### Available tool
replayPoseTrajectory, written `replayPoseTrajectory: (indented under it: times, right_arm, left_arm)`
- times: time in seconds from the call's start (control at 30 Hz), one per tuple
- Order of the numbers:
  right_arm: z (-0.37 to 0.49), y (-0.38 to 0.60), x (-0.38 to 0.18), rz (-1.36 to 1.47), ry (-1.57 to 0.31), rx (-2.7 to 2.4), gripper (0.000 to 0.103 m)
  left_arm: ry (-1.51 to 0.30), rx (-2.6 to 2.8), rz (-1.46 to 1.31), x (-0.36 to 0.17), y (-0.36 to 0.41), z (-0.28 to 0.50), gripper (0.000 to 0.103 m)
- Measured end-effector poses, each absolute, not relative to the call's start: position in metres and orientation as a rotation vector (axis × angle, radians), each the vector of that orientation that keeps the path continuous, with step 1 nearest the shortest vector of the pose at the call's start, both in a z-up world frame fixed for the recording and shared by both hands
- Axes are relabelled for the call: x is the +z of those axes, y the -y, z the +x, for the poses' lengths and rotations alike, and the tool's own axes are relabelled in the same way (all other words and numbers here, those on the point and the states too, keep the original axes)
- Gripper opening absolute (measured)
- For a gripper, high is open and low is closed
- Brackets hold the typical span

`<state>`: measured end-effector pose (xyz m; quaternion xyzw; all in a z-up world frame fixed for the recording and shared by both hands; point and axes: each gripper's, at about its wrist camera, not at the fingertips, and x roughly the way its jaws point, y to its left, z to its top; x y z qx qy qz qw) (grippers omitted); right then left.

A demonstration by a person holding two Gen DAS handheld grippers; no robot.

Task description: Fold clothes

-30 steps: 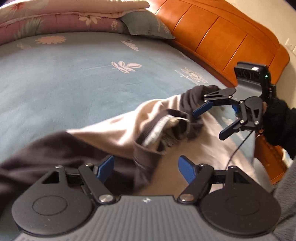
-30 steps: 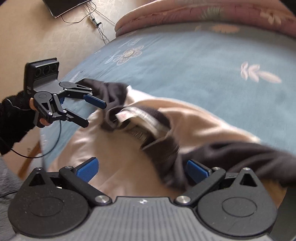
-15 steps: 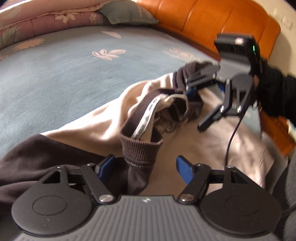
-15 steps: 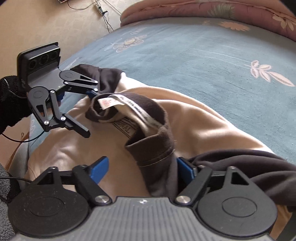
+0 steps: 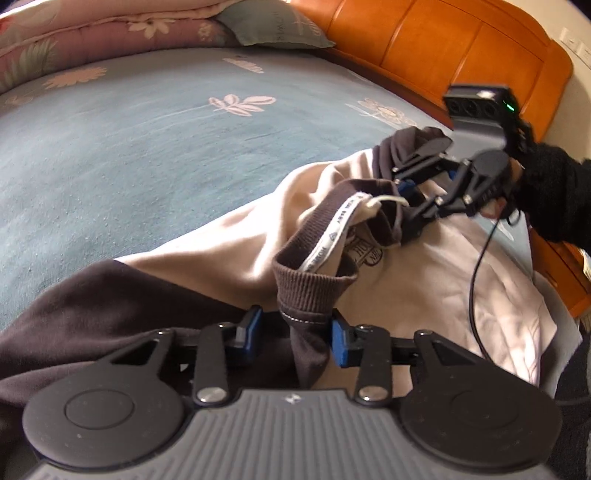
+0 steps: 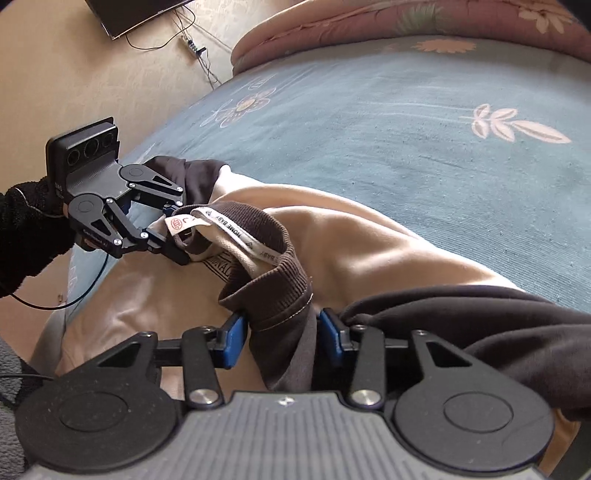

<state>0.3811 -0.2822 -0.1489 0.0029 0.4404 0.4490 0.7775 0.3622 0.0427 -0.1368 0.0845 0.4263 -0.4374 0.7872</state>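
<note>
A beige sweatshirt with dark brown sleeves and a dark ribbed collar lies on the bed. In the left wrist view my left gripper is shut on the near side of the collar. My right gripper, held by a dark-gloved hand, is shut on the far side by a brown sleeve. The right wrist view shows my right gripper pinching the collar, and the left gripper clamped by the neck label. The collar hangs stretched between them.
The blue flowered bedsheet spreads beyond the sweatshirt. A pink quilt and a grey pillow lie at the back. An orange wooden headboard runs along the right. Beside the bed are floor, a power strip and cables.
Both grippers went from open to shut, each on one side of the collar. The collar now stands lifted and stretched between them.
</note>
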Motion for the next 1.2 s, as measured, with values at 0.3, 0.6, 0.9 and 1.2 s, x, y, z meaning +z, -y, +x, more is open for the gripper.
replayPoseTrajectory:
  times: [0.3,0.6,0.9,1.2]
  right_arm:
    - [0.332,0.238,-0.140,-0.393,-0.821,0.873,0.062]
    - [0.367,0.273,-0.141,-0.198,-0.876,0.866,0.019]
    - [0.305,0.218,-0.127,-0.638,-0.689,0.676,0.009]
    - [0.363,0.234,-0.084,-0.568,-0.635,0.582,0.008]
  left_arm:
    - [-0.909,-0.923,0.213,-0.136,-0.041,0.358,0.035]
    - [-0.901,-0.910,0.219,-0.125,-0.040,0.367,0.028]
    - [-0.794,-0.792,0.288,-0.093,-0.034,0.365,0.012]
    - [-0.689,-0.648,0.315,-0.062,-0.032,0.403,0.005]
